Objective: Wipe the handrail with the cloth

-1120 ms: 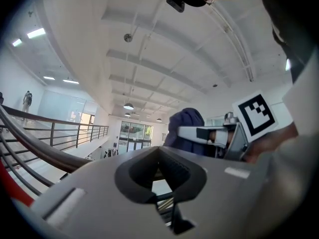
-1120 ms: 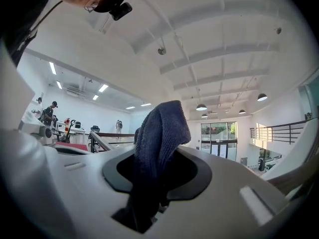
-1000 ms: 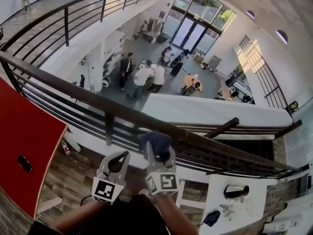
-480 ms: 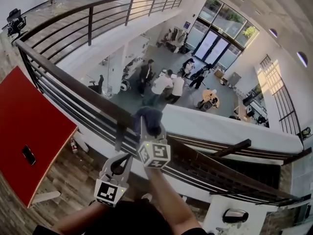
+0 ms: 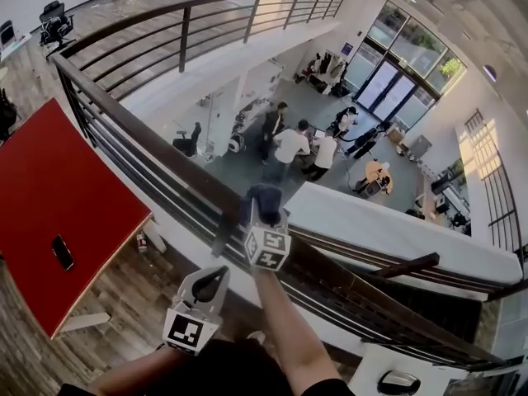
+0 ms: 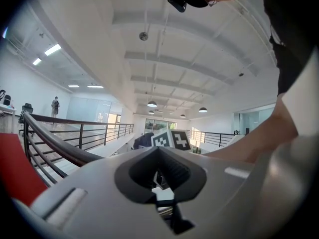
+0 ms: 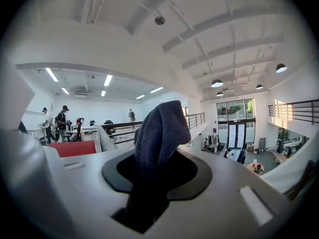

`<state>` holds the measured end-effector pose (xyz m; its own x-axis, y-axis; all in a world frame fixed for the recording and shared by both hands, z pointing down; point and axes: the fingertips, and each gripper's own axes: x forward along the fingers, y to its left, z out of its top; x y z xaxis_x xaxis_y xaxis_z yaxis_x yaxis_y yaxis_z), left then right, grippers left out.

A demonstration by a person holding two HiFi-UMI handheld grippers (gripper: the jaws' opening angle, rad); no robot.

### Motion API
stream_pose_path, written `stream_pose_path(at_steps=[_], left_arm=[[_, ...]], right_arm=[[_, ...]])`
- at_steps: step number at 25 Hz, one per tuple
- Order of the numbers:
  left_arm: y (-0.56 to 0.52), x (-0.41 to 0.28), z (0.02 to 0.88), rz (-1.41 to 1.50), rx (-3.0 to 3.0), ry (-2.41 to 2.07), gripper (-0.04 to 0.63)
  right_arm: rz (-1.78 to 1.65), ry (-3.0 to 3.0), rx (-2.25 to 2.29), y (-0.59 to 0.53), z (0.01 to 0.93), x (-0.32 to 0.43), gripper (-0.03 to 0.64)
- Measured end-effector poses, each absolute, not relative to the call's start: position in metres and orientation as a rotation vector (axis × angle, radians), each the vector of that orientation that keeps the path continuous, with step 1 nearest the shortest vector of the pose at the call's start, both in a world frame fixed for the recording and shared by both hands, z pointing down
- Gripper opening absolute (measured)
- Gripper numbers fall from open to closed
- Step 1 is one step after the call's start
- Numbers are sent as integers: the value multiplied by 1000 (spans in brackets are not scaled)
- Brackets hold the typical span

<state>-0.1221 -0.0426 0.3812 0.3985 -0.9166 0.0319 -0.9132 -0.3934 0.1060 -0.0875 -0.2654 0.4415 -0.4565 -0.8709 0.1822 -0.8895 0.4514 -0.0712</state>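
Right gripper [image 5: 265,219] out at arm's reach, jaws clamped hard on the dark blue cloth [image 5: 266,198]. Holds the bunched cloth on top of the dark handrail [image 5: 136,122], roughly halfway along the run that crosses the head view from upper left to lower right.

In the right gripper view, a thick fold of knitted cloth [image 7: 160,133] standing up out of the closed jaws and filling the whole slot between them.

Left gripper [image 5: 213,277] lower down and nearer the body, short of the rail, touching nothing. Jaws drawn together, nothing caught between them. Looks out past its own tips [image 6: 159,183] at the marker cube [image 6: 172,139] of the right gripper and the bare forearm [image 6: 259,138] beside it, with the handrail [image 6: 55,142] curving away on the left.

Off to the left in the head view, a red table [image 5: 49,188] with a dark phone [image 5: 62,252] lying flat on it. Beyond the rail and far below, a knot of people [image 5: 290,147] standing on a grey floor, with tall glass doors [image 5: 388,81] past them.
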Motion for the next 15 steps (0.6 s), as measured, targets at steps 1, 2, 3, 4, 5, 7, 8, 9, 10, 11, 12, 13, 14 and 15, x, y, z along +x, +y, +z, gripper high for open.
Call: stream_pose_path(at_steps=[1, 2, 3, 4, 5, 7, 8, 9, 10, 11, 12, 13, 14, 15], left_arm=[[-43, -124, 381, -42, 2542, -1663, -2], [-44, -125, 380, -40, 2545, -1661, -2], [-45, -126, 379, -42, 2547, -1657, -2], [-46, -127, 378, -46, 2548, -1651, -2], [-46, -127, 378, -50, 2549, -1643, -2], [-46, -128, 379, -48, 2553, -1622, -2], [-47, -128, 380, -44, 2555, -1611, -2], [-46, -128, 381, -42, 2560, -1600, -2], [-46, -128, 381, -41, 2566, -1590, -2], [-45, -127, 381, -39, 2574, -1581, -2], [-43, -126, 382, -33, 2583, -1572, -2], [-41, -126, 382, -25, 2590, -1563, -2], [-39, -125, 384, -16, 2593, -1554, -2], [-39, -125, 386, -8, 2591, -1547, -2]], right_arm=[[256, -2547, 1573, -266, 449, -86, 126], [266, -2525, 1577, -266, 456, -86, 127], [261, -2508, 1576, -265, 460, -86, 127], [240, -2492, 1569, -264, 463, -87, 127], [213, -2473, 1555, -263, 464, -89, 127], [178, -2421, 1526, -261, 469, -94, 127], [172, -2393, 1518, -260, 471, -95, 127], [167, -2368, 1517, -259, 473, -96, 127], [161, -2349, 1519, -258, 474, -95, 127], [158, -2337, 1523, -257, 475, -94, 127], [157, -2329, 1527, -255, 477, -93, 127], [160, -2320, 1531, -253, 478, -92, 127], [164, -2307, 1537, -252, 480, -89, 127], [169, -2291, 1546, -251, 481, -85, 127]])
